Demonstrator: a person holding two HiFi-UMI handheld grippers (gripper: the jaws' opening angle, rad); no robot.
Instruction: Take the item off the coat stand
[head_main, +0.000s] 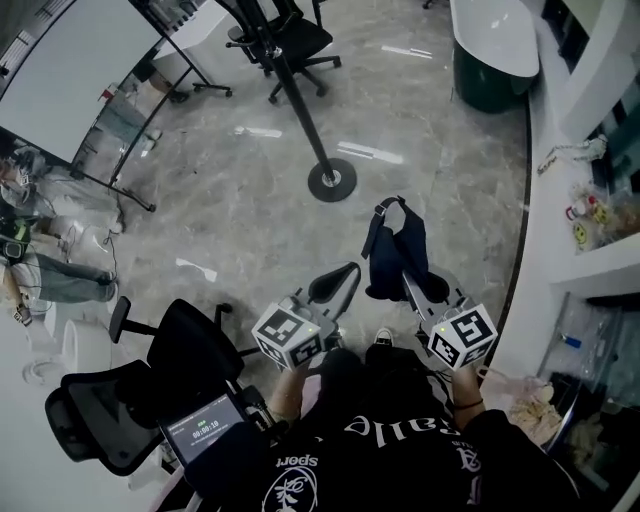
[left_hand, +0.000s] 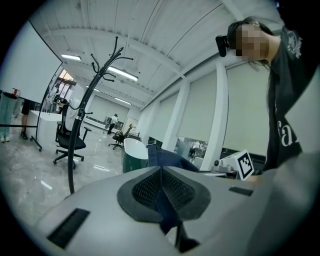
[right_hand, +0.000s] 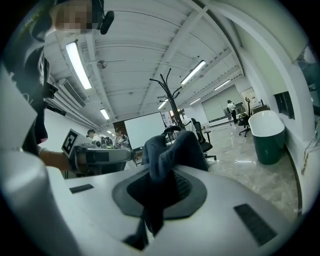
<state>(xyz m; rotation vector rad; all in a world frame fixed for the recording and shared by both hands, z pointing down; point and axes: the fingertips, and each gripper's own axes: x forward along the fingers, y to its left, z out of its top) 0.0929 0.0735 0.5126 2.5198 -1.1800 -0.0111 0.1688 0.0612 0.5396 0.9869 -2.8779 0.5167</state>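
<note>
The dark blue fabric item (head_main: 398, 252) hangs in front of me, off the black coat stand (head_main: 300, 105), whose round base (head_main: 332, 180) stands on the floor further ahead. My right gripper (head_main: 405, 275) is shut on the item, and the cloth (right_hand: 175, 147) bulges up from between its pads (right_hand: 186, 186). My left gripper (head_main: 352, 268) sits just left of the item, jaws shut. A thin dark blue strip (left_hand: 166, 207) of it shows pinched between them. The stand (left_hand: 80, 125) rises bare at the left of the left gripper view. It also shows far off (right_hand: 172, 102) in the right gripper view.
Black office chairs stand at my lower left (head_main: 190, 355) and beyond the stand (head_main: 290, 40). A whiteboard on a frame (head_main: 70, 70) is at the upper left. A green tub with a white top (head_main: 495, 50) and a white counter (head_main: 565, 150) line the right. A person (head_main: 40, 260) sits at the left.
</note>
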